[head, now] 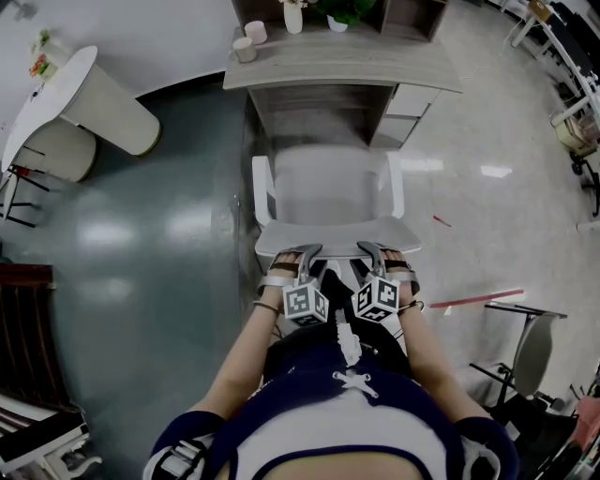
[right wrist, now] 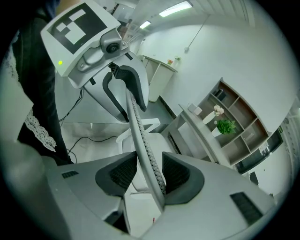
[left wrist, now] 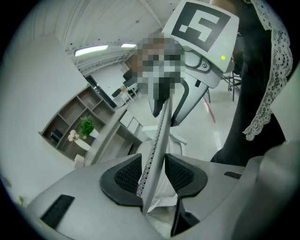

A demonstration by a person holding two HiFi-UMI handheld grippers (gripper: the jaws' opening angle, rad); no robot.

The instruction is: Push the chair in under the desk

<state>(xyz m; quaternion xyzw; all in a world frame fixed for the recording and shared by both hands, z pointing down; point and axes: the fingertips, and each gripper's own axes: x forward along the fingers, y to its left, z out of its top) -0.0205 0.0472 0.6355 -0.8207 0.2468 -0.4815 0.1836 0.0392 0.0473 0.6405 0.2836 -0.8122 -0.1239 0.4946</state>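
Observation:
A white chair [head: 328,187] faces the grey desk [head: 337,70], its seat partly under the desktop. The top edge of the chair back [head: 337,239] runs across just in front of me. My left gripper [head: 298,258] clamps that edge on its left part, and my right gripper [head: 375,255] clamps it on its right part. In the left gripper view the thin perforated chair back [left wrist: 157,150] passes between the dark pads [left wrist: 126,176] of the left gripper [left wrist: 154,176]. In the right gripper view the chair back [right wrist: 140,136] sits the same way in the right gripper [right wrist: 145,176].
A drawer unit [head: 403,108] fills the desk's right side, beside the leg space. Cups [head: 246,47] and a plant [head: 342,11] stand on the desk. A white rounded table [head: 94,103] is at the left, a black chair [head: 525,347] and a red stick [head: 473,298] at the right.

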